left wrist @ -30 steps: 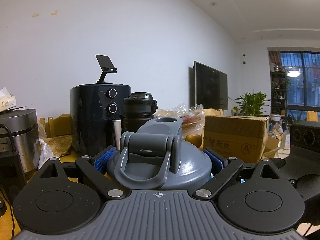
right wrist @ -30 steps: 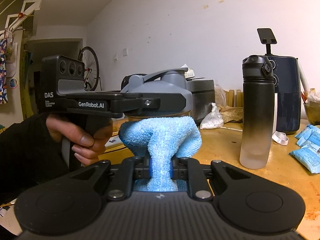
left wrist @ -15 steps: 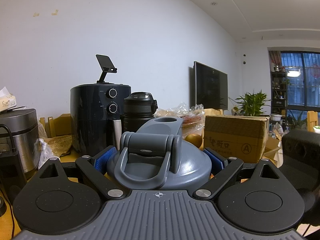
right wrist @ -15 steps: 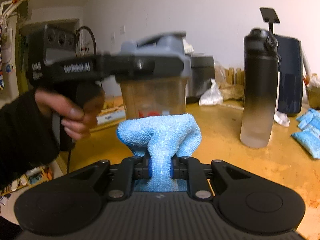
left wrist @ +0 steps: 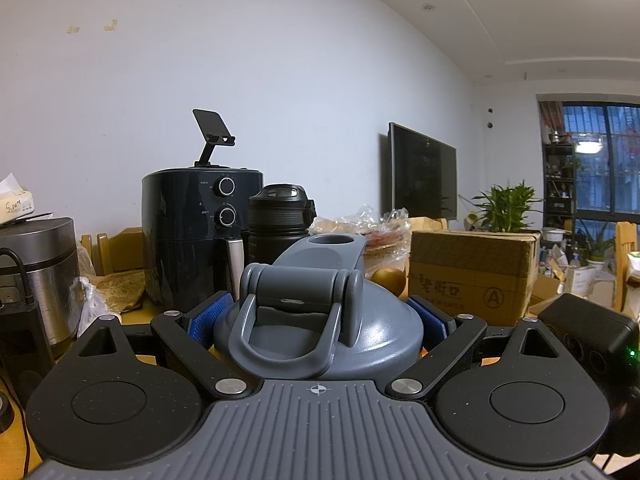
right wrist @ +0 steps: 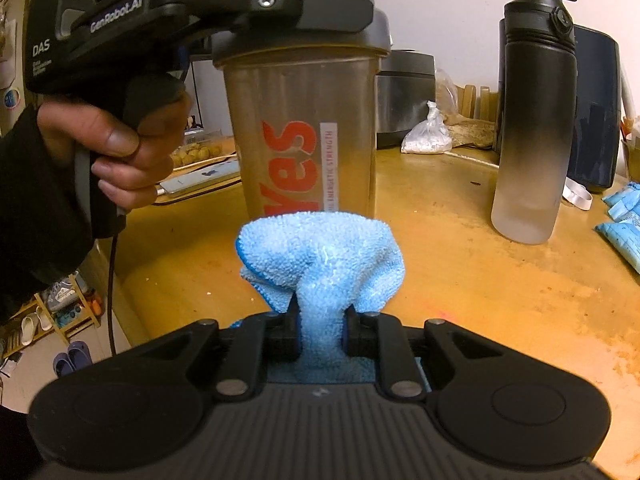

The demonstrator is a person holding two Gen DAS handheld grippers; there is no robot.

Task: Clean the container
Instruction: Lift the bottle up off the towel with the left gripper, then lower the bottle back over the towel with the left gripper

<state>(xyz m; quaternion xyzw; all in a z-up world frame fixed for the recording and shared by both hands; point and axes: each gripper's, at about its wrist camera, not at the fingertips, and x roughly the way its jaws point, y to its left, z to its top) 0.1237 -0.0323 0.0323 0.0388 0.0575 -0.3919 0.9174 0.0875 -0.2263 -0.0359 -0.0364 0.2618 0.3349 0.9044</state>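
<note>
The shaker bottle (right wrist: 304, 128) stands upright on the wooden table (right wrist: 480, 280); it serves as the reference for all positions below. Left gripper (left wrist: 318, 316): jaws pinch the grey lid (left wrist: 320, 320) from both sides, blue pads (left wrist: 210, 316) pressed against it; a hand (right wrist: 120, 152) in a dark sleeve holds the gripper's handle, left of the bottle. Right gripper (right wrist: 322, 328): jaws pressed together on a blue cloth (right wrist: 320, 256), which bunches out ahead of the fingertips; the cloth sits in front of the bottle's lower wall, close to it, contact not determinable. A black water bottle (right wrist: 532, 120) stands right of the shaker bottle, well apart; a dark air fryer (left wrist: 192, 236) stands behind the water bottle; blue packets (right wrist: 624, 224) lie at the far right.
</note>
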